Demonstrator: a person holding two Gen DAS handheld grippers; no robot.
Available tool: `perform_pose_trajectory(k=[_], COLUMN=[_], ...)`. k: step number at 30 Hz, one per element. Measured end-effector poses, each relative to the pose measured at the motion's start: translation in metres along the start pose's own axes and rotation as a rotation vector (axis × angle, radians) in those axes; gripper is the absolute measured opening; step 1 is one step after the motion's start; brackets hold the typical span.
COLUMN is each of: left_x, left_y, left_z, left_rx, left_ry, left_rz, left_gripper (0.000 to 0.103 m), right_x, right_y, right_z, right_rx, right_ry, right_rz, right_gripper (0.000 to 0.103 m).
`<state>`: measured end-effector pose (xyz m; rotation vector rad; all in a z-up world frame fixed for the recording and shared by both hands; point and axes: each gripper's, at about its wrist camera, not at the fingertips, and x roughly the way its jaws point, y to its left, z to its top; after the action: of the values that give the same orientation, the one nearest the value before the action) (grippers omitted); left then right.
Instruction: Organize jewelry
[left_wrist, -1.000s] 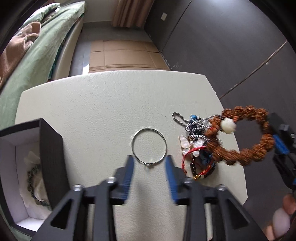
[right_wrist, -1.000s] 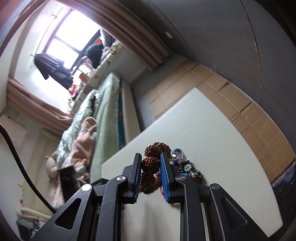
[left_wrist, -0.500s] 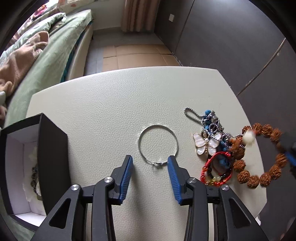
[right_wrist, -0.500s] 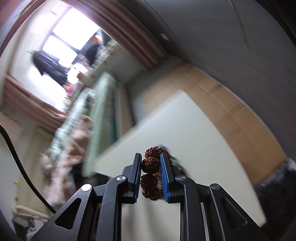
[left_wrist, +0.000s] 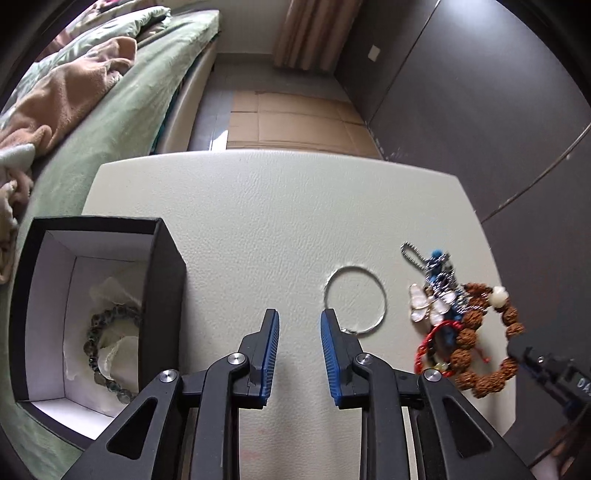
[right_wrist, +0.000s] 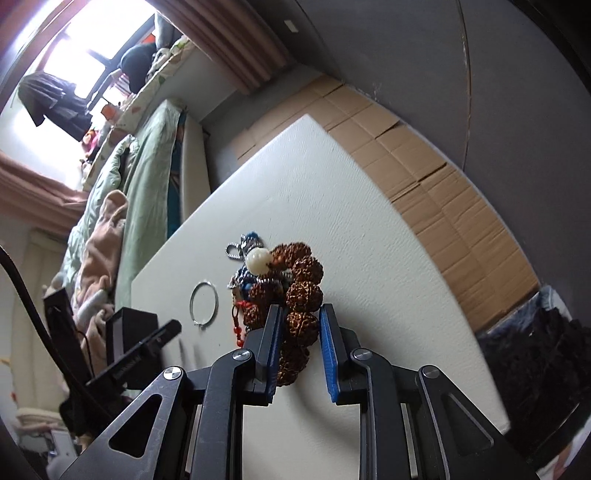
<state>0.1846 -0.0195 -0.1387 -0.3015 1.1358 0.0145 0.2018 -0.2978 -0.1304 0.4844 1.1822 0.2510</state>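
**Seed bracelet back down at the desk's right edge**

Your desk (left_wrist: 280, 206) carries it all. The black box (left_wrist: 162, 280) sits at the near-left corner with a grey bead bracelet (left_wrist: 96, 354) already inside. A second ago your right gripper (right_wrist: 300, 345) had the brown seed bracelet (left_wrist: 480, 354) lifted clear; now the loop has dropped and lies against the jewelry pile (left_wrist: 439, 299) by the right edge. It's no nearer the box, so that step isn't won yet. Your right jaws still have one seed bead between them, clenched on the loop as far as I can judge, though the right pad shows a sliver of daylight. The gripper is tipped low, coming in from the right edge.

Your left gripper (left_wrist: 300, 341) has slid leftward: jaws released, wide apart, hovering over bare desk. The silver ring (left_wrist: 355, 300) now lies just past its right fingertip rather than between the two. The box is closer to you on that side.
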Motion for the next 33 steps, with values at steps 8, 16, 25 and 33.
perform_pose_trajectory(k=[8,16,25,33], left_x=[0.019,0.024,0.022,0.015], left_y=[-0.021,-0.038,-0.049,-0.028], left_z=[0.001,0.000,-0.013,-0.014], left_rx=[-0.004,0.067,0.196,0.208], left_ry=[0.052,0.010,0.044,0.059], left_rz=[-0.010,0.102,0.196,0.226], left_gripper=[0.026,0.026,0.028,0.028], right_x=[-0.003,-0.010,-0.018,-0.018], right_y=[0.001,-0.001,-0.003,0.002], right_z=[-0.001,-0.003,-0.006,-0.009], right_rx=[-0.012,-0.018,-0.020,-0.035], right_ry=[-0.013,-0.014,-0.017,-0.016], right_rz=[0.000,0.023,0.034,0.022], right_gripper=[0.022,0.022,0.022,0.022])
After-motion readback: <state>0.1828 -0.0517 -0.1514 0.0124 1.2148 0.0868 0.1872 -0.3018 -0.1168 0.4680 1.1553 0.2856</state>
